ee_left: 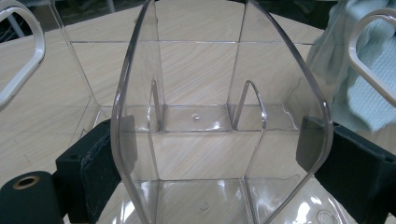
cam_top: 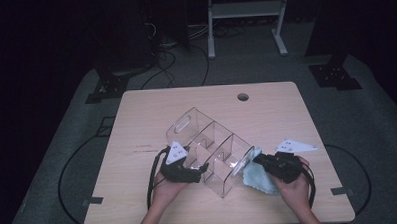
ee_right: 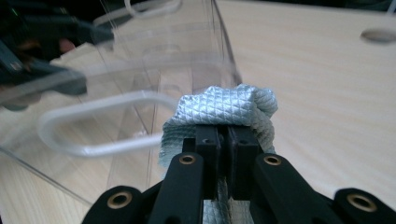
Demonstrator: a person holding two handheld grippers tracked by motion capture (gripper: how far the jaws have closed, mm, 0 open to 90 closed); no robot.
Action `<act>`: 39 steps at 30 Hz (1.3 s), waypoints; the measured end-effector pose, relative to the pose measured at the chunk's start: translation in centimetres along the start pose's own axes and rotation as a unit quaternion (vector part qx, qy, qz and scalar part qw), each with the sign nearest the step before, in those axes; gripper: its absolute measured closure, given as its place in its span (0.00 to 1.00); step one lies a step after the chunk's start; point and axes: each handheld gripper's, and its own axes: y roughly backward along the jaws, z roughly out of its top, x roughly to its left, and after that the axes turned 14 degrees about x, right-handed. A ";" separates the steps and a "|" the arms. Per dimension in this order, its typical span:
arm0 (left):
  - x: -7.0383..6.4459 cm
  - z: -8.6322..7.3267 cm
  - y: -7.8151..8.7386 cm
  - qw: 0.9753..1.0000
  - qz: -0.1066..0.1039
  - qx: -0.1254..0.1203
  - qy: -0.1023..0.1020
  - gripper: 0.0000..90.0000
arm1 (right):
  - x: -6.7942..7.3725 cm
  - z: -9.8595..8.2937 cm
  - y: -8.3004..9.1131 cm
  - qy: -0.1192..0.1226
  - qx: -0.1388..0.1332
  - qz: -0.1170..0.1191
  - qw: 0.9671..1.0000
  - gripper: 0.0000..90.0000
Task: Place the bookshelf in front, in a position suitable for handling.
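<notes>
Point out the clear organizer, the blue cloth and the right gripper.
clear organizer (cam_top: 210, 149): high view, a middle divider.
blue cloth (ee_right: 224, 108): right gripper view, bunched fold above the jaws.
right gripper (ee_right: 229, 135): right gripper view, between its fingertips.

In the high view the person's forearms are cut off by the bottom edge, and the right gripper (cam_top: 262, 159) covers part of the pale blue cloth (cam_top: 254, 177) near the table's (cam_top: 146, 109) right front corner. The clear organiser (cam_top: 210, 149) is see-through, so its inner walls are hard to trace there.

In the left gripper view the organiser (ee_left: 224, 140) runs off the top and bottom edges, and both handle cut-outs are cropped at the sides.

In the right gripper view the left gripper (ee_right: 42, 51) is blurred in the top left corner. The cloth's (ee_right: 224, 109) lower part is hidden behind the jaws.
</notes>
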 end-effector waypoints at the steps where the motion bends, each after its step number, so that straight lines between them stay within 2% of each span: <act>1: 0.0 0.0 0.0 1.000 0.000 0.000 0.000 0.10 | 0.0 0.0 0.0 0.000 0.000 0.000 1.000 0.94; 3: 0.0 0.0 0.0 1.000 0.001 -0.001 0.000 0.10 | 0.0 0.5 0.6 0.005 -0.010 -0.002 1.000 0.94; 6: -0.1 0.0 -0.1 1.000 0.004 0.000 0.001 0.10 | -0.2 0.6 0.5 0.002 -0.011 0.000 1.000 0.94; 12: -0.1 0.0 -0.1 1.000 0.003 0.000 0.001 0.10 | -1.1 -0.7 -1.3 -0.014 0.026 0.007 1.000 0.94; 14: -0.1 0.0 0.0 1.000 0.003 0.000 0.001 0.10 | -1.1 -0.6 -1.1 -0.016 0.023 0.007 1.000 0.94; 18: -0.1 0.0 -0.1 1.000 0.003 -0.001 0.001 0.10 | -0.6 -0.3 -0.8 -0.003 0.017 0.000 1.000 0.94; 20: -0.1 0.0 -0.1 1.000 0.003 0.000 0.001 0.10 | -0.7 -0.8 -1.4 -0.008 0.027 0.005 1.000 0.94; 22: -0.1 0.0 -0.1 1.000 0.003 0.000 0.001 0.10 | -0.8 -1.7 -2.7 -0.006 0.051 -0.003 0.999 0.94; 24: -0.1 0.0 0.0 1.000 0.004 0.001 0.002 0.10 | -0.8 -2.0 -3.2 -0.006 0.060 -0.004 0.998 0.94; 26: 0.0 0.0 0.0 1.000 0.004 0.001 0.003 0.10 | -1.1 -2.5 -4.1 -0.012 0.074 0.003 0.997 0.94; 27: 0.0 0.0 0.0 1.000 0.004 0.000 0.004 0.10 | -1.5 -2.9 -4.8 -0.023 0.089 0.010 0.996 0.94; 35: 0.0 0.1 0.0 1.000 0.005 0.002 0.004 0.10 | -1.8 -3.1 -5.2 -0.029 0.098 0.009 0.995 0.94; 39: 0.0 0.1 0.0 1.000 0.006 0.002 0.004 0.10 | -1.9 -3.7 -6.3 -0.037 0.119 0.013 0.992 0.94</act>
